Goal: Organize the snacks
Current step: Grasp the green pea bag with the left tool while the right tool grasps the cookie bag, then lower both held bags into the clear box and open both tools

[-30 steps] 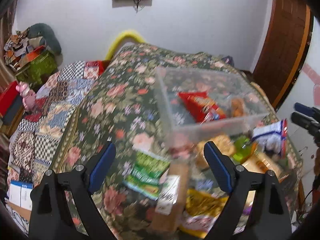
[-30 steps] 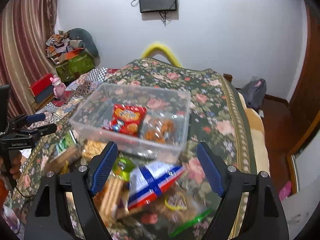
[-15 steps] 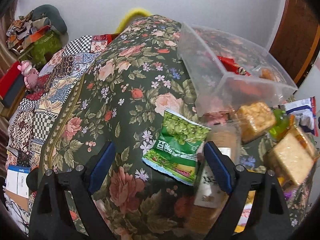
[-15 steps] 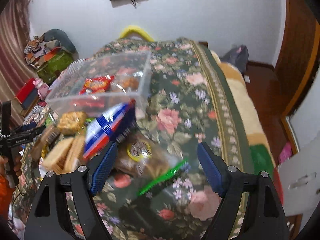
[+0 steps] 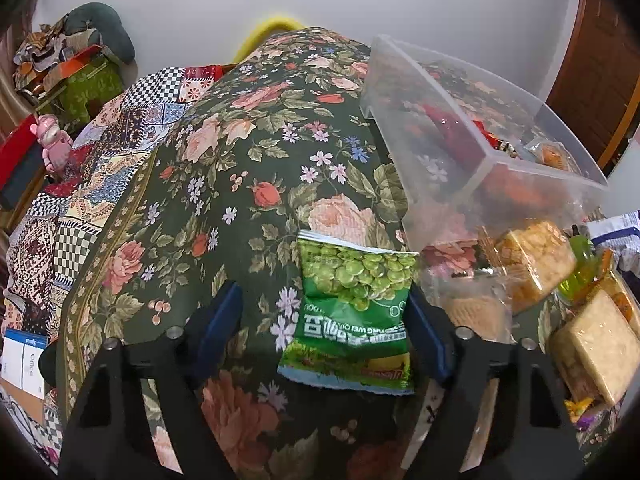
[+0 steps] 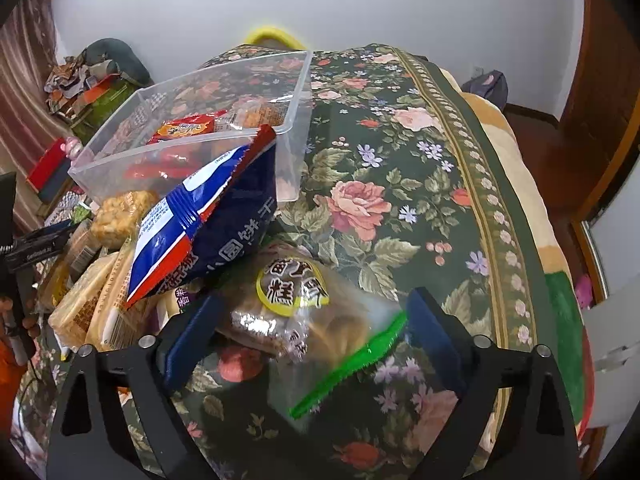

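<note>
Now, step: both grippers hang low over loose packets beside the bin (image 5: 500,160), each seemingly about to take one and carry it in
Left gripper (image 5: 322,330): jaws wide apart, holding nothing; the green bag (image 5: 354,316) lies flat on the cloth between them, hard against the right-hand finger and well clear of the other
Right gripper (image 6: 296,334): jaws wide apart, nothing gripped; the clear bag (image 6: 300,312) with a yellow label and green zip strip lies between them
Left grasp: my advice is to centre on the green bag first, then close across its puffed middle, not its flat crimped edge, which would likely slip
Right grasp: the clear bag looks slick and soft, so close gently on the bulk, away from the zip strip; the blue bag (image 6: 208,216) leans over it from the bin side and could be dragged along
Bin: clear plastic, open-topped, standing on the floral cloth (image 6: 400,184) just beyond both grippers
Bin contents: a red packet (image 6: 186,130) and at least one clear pack of orange-brown snacks; plenty of room left
Outside, near the bin's front wall: wrapped cakes (image 5: 536,260) and wafer packs in a heap, a small green bottle (image 5: 580,272) among them
Progress: early, I judge, since most snacks are outside
</note>
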### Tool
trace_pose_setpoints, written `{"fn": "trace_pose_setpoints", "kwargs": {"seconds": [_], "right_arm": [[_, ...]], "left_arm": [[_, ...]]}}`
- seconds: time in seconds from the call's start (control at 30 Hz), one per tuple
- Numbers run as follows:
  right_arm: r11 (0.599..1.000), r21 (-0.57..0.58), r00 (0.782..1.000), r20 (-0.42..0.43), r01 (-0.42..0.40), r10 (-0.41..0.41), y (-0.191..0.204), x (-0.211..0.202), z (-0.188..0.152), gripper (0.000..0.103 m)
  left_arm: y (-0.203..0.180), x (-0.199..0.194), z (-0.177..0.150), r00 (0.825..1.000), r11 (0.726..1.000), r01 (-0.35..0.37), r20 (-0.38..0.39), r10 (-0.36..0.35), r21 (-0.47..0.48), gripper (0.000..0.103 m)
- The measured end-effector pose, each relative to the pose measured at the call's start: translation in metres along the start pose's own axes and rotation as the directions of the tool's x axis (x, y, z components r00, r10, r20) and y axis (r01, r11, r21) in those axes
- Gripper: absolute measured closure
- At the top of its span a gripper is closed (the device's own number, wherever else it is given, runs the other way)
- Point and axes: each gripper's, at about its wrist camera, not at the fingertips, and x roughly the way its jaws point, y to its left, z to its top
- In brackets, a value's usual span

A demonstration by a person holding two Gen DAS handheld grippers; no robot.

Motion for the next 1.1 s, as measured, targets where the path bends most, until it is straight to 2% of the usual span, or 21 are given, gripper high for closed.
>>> {"fn": "trace_pose_setpoints", "kwargs": {"seconds": [0.1,0.17,0.23,0.33,0.43,0.6,0.63,0.7,1.0,1.1], "right_arm": [[1.000,-0.021,1.000,-0.006,-0.001,0.001,0.005,0.002,0.001,0.001],[0.999,-0.042,1.000,-0.015,-0.012,0.011,0.010,0.006,0.002,0.000],[0.998,-0.055,0.999,-0.036,-0.024,0.022,0.013,0.014,0.003,0.000],[0.999,-0.032,0.998,-0.051,-0.040,0.038,0.011,0.021,0.002,0.001],[0.998,-0.014,0.997,-0.046,-0.065,0.064,0.006,0.019,0.000,0.015],[0.997,-0.060,0.998,-0.045,-0.042,0.039,0.006,0.012,-0.006,0.035],[0.997,-0.066,0.998,-0.045,-0.039,0.036,0.006,0.011,-0.007,0.036],[0.997,-0.061,0.998,-0.042,-0.053,0.050,0.004,0.010,-0.008,0.045],[1.000,-0.014,1.000,-0.015,-0.023,0.023,-0.002,-0.006,-0.014,0.055],[1.000,0.004,1.000,-0.001,-0.014,0.014,-0.008,-0.016,-0.015,0.056]], "left_arm": [[-0.001,0.001,0.001,1.000,1.000,0.003,0.013,-0.004,0.005,0.037],[-0.005,-0.002,0.000,1.000,0.999,-0.008,0.027,0.007,0.031,0.053],[-0.009,-0.006,0.000,0.999,0.998,-0.024,0.039,0.022,0.051,0.059],[-0.007,-0.011,0.001,0.999,0.999,-0.014,0.039,0.012,0.050,0.060],[-0.004,-0.019,-0.001,0.999,0.999,0.008,0.044,-0.009,0.035,0.061],[-0.006,-0.041,-0.002,0.997,0.999,0.033,0.074,-0.035,0.021,0.061],[-0.008,-0.044,-0.003,0.996,0.999,0.037,0.078,-0.039,0.020,0.061],[-0.011,-0.053,-0.004,0.995,0.999,0.047,0.087,-0.049,0.020,0.061],[-0.030,-0.095,-0.007,0.986,0.995,0.094,0.132,-0.099,0.038,0.061],[-0.036,-0.105,-0.007,0.984,0.993,0.103,0.144,-0.109,0.049,0.061]]}}
